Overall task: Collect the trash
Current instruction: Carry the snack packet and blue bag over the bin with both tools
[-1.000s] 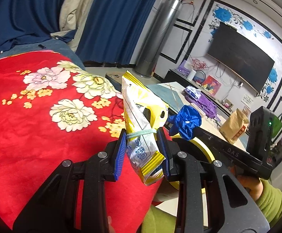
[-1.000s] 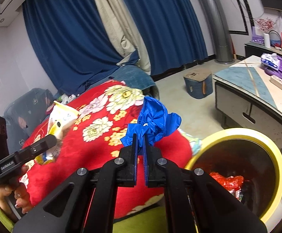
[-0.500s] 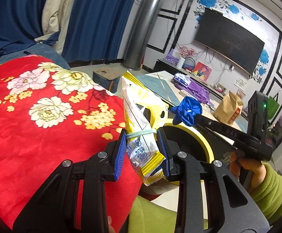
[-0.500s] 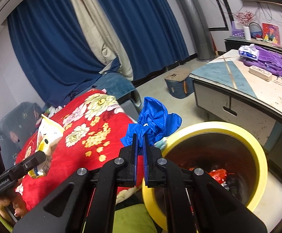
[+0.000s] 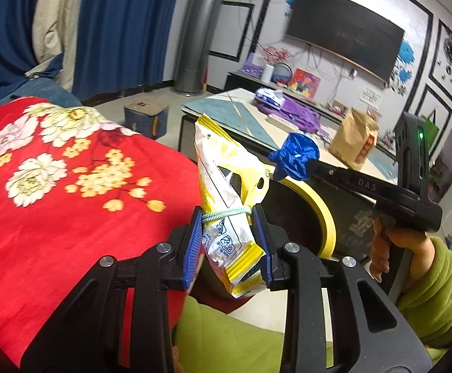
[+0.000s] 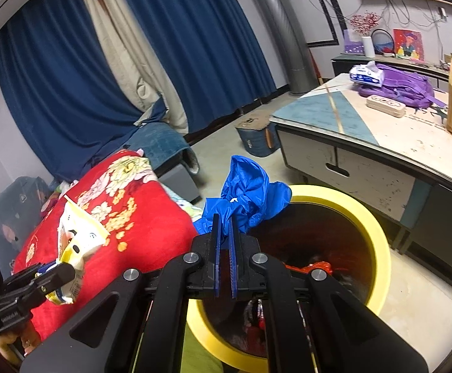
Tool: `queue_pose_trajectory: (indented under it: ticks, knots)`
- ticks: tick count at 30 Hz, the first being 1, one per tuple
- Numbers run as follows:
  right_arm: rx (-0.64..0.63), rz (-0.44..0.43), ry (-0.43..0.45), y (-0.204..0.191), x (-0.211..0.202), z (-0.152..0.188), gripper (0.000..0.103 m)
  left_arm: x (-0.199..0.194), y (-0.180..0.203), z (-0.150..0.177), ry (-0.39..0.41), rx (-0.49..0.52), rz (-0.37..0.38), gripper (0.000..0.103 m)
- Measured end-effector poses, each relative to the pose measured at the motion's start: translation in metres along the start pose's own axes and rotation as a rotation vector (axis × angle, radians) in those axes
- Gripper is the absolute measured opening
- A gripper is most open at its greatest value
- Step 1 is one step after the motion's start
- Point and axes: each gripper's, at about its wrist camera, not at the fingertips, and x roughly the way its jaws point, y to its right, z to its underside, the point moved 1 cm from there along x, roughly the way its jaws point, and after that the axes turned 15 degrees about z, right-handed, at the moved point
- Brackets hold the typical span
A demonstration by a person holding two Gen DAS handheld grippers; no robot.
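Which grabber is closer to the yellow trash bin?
Right. The right gripper holds the blue plastic bag over the yellow-rimmed bin; the left gripper, with its snack wrapper, sits beside it.

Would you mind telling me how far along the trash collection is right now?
Done: some red wrappers already lie in the yellow-rimmed bin. In hand: the left gripper holds a yellow snack bag; the right gripper pinches a blue plastic bag at the bin's rim. Left: dropping both in.
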Motion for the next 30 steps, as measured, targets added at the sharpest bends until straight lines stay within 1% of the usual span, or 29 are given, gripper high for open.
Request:
queue_pose_trajectory:
  ticks: [8, 14, 24, 30]
  knots:
    - [0.014, 0.038, -0.018, 0.022, 0.003, 0.013, 0.005, 0.029, 0.016, 0.002, -0.059, 0.060, 0.024, 0.025]
    - [0.027, 0.059, -0.048, 0.035, 0.007, 0.026, 0.005, 0.049, 0.022, 0.004, -0.099, 0.078, 0.036, 0.025]
    - [0.044, 0.069, -0.106, 0.049, 0.015, 0.042, 0.005, 0.087, 0.027, 0.002, -0.183, 0.086, 0.074, 0.026]
    - [0.033, 0.061, -0.143, 0.049, 0.021, 0.049, 0.006, 0.103, 0.020, -0.007, -0.202, 0.074, 0.074, 0.026]
